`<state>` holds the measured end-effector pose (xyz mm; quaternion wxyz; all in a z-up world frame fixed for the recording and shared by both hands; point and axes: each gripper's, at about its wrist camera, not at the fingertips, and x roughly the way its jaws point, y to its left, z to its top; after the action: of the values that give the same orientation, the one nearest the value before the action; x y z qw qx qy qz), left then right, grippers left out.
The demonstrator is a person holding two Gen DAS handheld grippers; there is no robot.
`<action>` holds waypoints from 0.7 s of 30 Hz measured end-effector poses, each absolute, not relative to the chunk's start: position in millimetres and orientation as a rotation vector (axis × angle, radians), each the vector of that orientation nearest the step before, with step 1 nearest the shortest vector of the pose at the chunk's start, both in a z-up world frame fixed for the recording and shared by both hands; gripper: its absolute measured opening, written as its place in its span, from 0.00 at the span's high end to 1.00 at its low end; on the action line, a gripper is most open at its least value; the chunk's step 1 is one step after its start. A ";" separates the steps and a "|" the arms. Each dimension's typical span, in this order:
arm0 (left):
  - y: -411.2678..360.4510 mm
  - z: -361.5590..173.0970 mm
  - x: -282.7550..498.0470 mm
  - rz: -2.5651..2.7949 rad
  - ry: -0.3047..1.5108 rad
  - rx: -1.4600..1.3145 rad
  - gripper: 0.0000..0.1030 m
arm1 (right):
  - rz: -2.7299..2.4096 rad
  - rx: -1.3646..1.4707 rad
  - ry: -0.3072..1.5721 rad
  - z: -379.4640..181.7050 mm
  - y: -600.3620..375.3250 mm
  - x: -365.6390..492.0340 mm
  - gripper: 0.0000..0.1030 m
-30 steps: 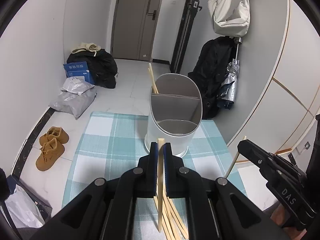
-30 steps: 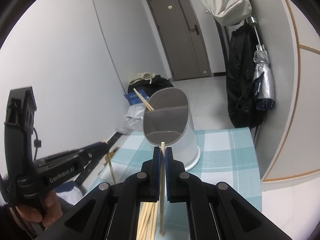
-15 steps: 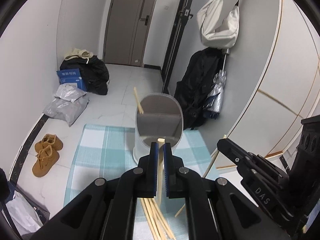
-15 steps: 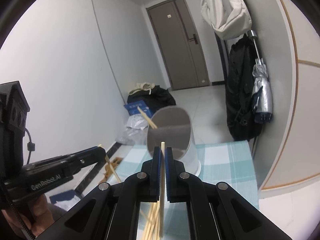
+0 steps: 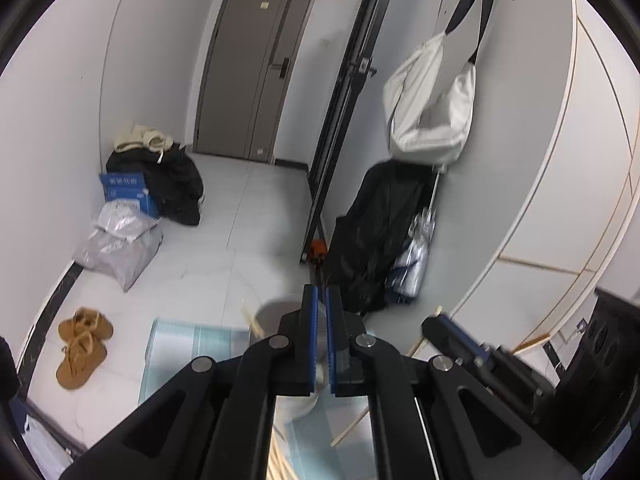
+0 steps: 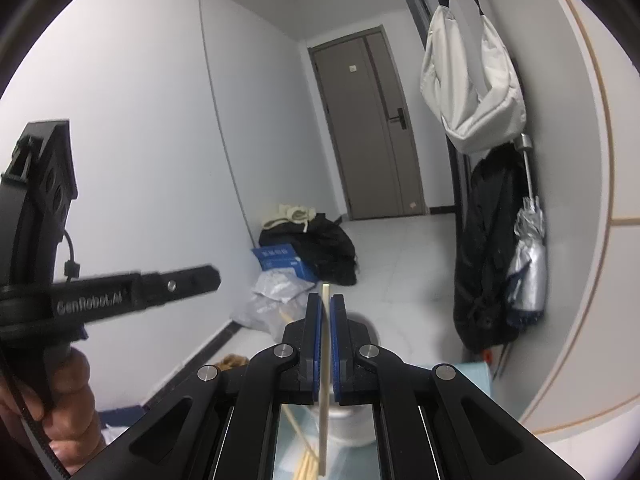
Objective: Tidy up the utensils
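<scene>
My right gripper point(image 6: 327, 312) is shut on a pale wooden chopstick point(image 6: 324, 380) held upright; the stick also shows in the left wrist view point(image 5: 384, 388). My left gripper point(image 5: 320, 304) has its blue pads nearly together with nothing visible between them. The white utensil holder point(image 5: 276, 316) stands low behind the fingers on the teal checked mat point(image 5: 188, 344), with a chopstick point(image 5: 252, 320) leaning out of it. In the right wrist view the holder point(image 6: 362, 328) is mostly hidden by the fingers. Loose chopsticks point(image 6: 306, 460) lie on the mat below.
A white bag point(image 5: 432, 108), black coat point(image 5: 376, 236) and folded umbrella point(image 6: 528, 264) hang on the right wall. Black bags, a blue box point(image 5: 124, 192) and grey parcels point(image 5: 116, 248) lie on the floor at left. Brown shoes point(image 5: 80, 344) sit beside the mat.
Both grippers have risen and tilted up, so the holder has dropped low in both views. The chopstick that stood between my left pads is no longer seen there. The right keeps its chopstick.
</scene>
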<state>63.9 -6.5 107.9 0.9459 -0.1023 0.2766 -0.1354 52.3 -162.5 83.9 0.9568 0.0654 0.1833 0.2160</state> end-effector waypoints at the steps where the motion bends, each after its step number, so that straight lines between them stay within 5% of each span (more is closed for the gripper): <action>1: -7.9 111.1 68.4 -0.281 0.563 -0.207 1.00 | 0.448 0.136 0.378 86.9 -160.6 59.2 0.97; 10: 36.6 67.6 89.6 -0.280 0.677 -0.284 0.99 | 0.473 0.194 0.469 68.5 -161.1 86.2 0.97; 13: 53.4 21.0 85.9 -0.210 0.774 -0.274 0.83 | 0.475 0.211 0.502 52.6 -166.0 86.0 0.97; 15: 65.8 -10.4 83.4 -0.152 0.823 -0.307 0.60 | 0.475 0.229 0.525 42.5 -169.9 83.4 0.97; 21: 88.5 -104.1 104.3 0.047 1.030 -0.381 0.56 | 0.461 0.285 0.592 11.4 -184.1 72.9 0.97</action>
<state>104.3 88.5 -104.1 0.8527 -0.1808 0.4896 0.0222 72.9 -184.1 11.4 0.9205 0.1389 0.2882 0.2244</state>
